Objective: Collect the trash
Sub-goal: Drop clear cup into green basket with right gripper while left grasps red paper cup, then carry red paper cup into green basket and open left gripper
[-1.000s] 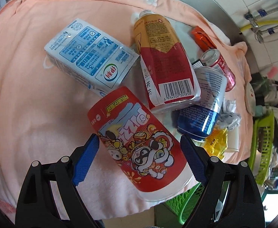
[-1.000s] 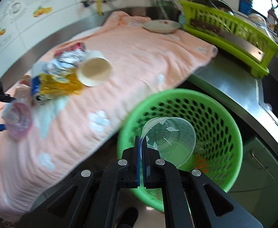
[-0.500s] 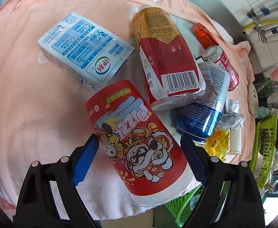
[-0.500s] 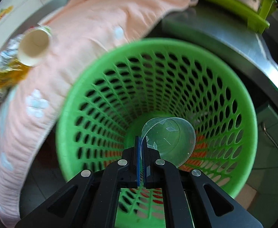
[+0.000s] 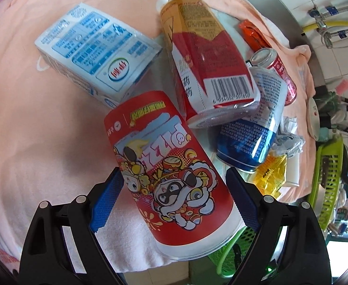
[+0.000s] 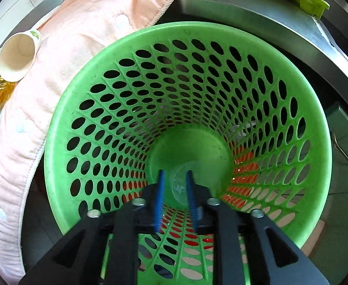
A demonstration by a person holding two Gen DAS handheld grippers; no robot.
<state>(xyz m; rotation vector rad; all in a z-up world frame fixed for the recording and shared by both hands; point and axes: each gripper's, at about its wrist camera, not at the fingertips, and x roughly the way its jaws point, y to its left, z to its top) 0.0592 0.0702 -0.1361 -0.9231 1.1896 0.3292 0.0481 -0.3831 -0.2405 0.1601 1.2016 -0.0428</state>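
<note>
Straddling a red printed paper cup with cartoon artwork [image 5: 171,175], the left gripper [image 5: 174,197] stands spread wide, its blue ribbed pads [image 5: 106,201] on either side of the cup and no firm contact visible. The cup lies on its side on a peach-pink fleece cloth [image 5: 43,130], base pointing away, open white rim toward the camera and overhanging the cloth's near edge.

Items beyond the cup, on the same cloth:
- white-and-blue rectangular milk carton [image 5: 95,54], lying flat, to the left, just beside the cup's base;
- red-and-gold labelled plastic bottle [image 5: 204,64], on its side, barcode up, resting against the carton's corner;
- blue-and-white crushed drink can [image 5: 252,128], partly under the bottle;
- small red-and-silver can [image 5: 278,71], behind the blue one;
- orange foil wrapper [image 5: 252,33], farther back;
- crumpled silver wrapper [image 5: 288,137] and yellow transparent bag [image 5: 271,171], to the right.

The right gripper [image 6: 175,201] is parted a little, blue pads [image 6: 159,201] apart, above a round green perforated plastic waste basket [image 6: 314,128]. A clear plastic cup [image 6: 177,185] shows between the pads, down near the basket's floor; whether it touches them cannot be told. The basket stands beside the hanging cloth edge, against a steel counter [image 6: 245,14]. A white paper cup [image 6: 17,57] lies on its side on the cloth, upper left.
</note>
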